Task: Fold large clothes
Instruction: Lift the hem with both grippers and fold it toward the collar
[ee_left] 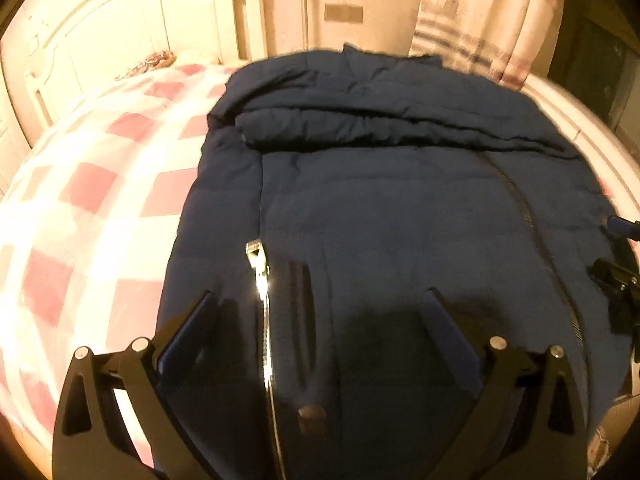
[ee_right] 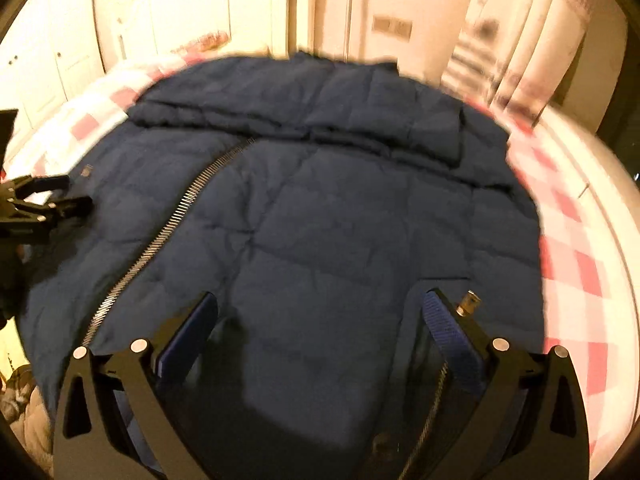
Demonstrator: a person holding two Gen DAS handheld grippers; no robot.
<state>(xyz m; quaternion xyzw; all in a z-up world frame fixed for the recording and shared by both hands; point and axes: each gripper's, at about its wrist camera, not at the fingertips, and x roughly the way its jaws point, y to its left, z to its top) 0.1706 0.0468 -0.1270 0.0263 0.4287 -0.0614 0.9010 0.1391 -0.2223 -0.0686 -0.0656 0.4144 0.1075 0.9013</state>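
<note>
Checkered bed (ee_left: 92, 184) holds navy jacket (ee_left: 380, 208); left gripper (ee_left: 320, 312) and right gripper (ee_right: 320, 312) spread empty, should pinch hem corners evenly.

**Navy jacket spread flat**

You have a navy quilted puffer jacket (ee_left: 400, 208) lying front up on the pink-checked bed; its metal zipper (ee_right: 168, 232) runs diagonally across the front; a padded fold lies across its far end.
</note>
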